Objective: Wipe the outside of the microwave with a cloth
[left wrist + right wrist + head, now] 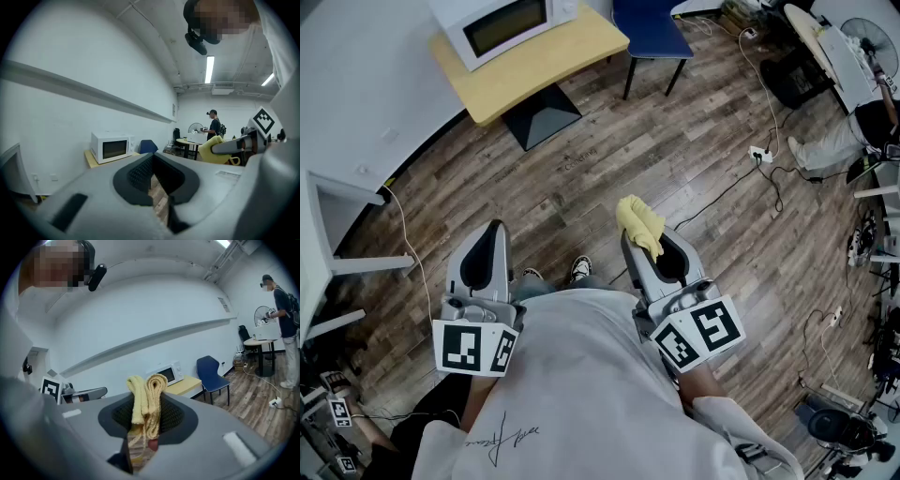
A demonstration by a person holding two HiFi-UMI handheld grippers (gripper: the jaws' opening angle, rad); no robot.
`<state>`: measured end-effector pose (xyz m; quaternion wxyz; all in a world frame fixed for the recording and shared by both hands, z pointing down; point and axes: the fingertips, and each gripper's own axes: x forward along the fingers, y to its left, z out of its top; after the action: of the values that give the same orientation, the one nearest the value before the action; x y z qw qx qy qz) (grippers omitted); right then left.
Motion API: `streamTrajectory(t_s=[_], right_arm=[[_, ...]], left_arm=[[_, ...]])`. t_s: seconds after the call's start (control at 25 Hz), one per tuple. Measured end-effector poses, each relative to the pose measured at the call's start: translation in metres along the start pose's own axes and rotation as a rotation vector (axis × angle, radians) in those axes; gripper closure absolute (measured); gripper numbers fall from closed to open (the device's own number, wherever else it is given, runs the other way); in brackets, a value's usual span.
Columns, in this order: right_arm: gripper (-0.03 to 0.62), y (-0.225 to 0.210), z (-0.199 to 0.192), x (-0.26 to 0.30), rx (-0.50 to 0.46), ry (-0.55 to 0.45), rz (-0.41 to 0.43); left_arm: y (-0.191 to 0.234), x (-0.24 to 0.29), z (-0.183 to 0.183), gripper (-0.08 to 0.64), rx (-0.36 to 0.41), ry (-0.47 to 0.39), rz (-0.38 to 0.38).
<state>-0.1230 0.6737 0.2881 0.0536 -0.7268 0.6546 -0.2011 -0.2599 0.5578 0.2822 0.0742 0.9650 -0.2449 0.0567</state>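
Note:
The white microwave (504, 25) stands on a small yellow table (572, 56) at the far wall, well ahead of both grippers; it also shows small in the left gripper view (111, 148) and the right gripper view (166, 374). My right gripper (643, 240) is shut on a folded yellow cloth (637, 220), whose two folds stick up out of the jaws (147, 397). My left gripper (493, 230) is held beside it at waist height, shut with nothing in it (153, 177). Both are over the wood floor, apart from the microwave.
A blue chair (652, 33) stands right of the yellow table. Cables and a power strip (761, 155) lie on the floor at the right. White furniture (337, 220) juts in at the left. Another person (283, 310) stands by a round table farther off.

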Motion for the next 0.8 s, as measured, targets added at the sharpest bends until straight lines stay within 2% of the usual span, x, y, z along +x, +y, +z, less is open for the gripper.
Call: streamTrajectory(t_s=[0.12,0.2,0.64,0.8], right_arm=[[0.472,-0.004,-0.006,-0.001,0.03,0.002,0.005],[0.472,-0.009,-0.005,-0.002,0.088,0.005,0.026],[0.465,-0.039,-0.004,0.007,0.311,0.006,0.084],[0.462,-0.054,0.005,0.025,0.324,0.015,0.087]], left_arm=[[-0.002,-0.001,-0.001,0.569,0.009,0.004,0.01],[-0.008,0.004,-0.001,0.569,0.015,0.02,0.006],[-0.033,0.048,-0.005,0.569,0.033,0.076,-0.074],[-0.032,0.073,-0.001,0.569,0.029,0.077,-0.102]])
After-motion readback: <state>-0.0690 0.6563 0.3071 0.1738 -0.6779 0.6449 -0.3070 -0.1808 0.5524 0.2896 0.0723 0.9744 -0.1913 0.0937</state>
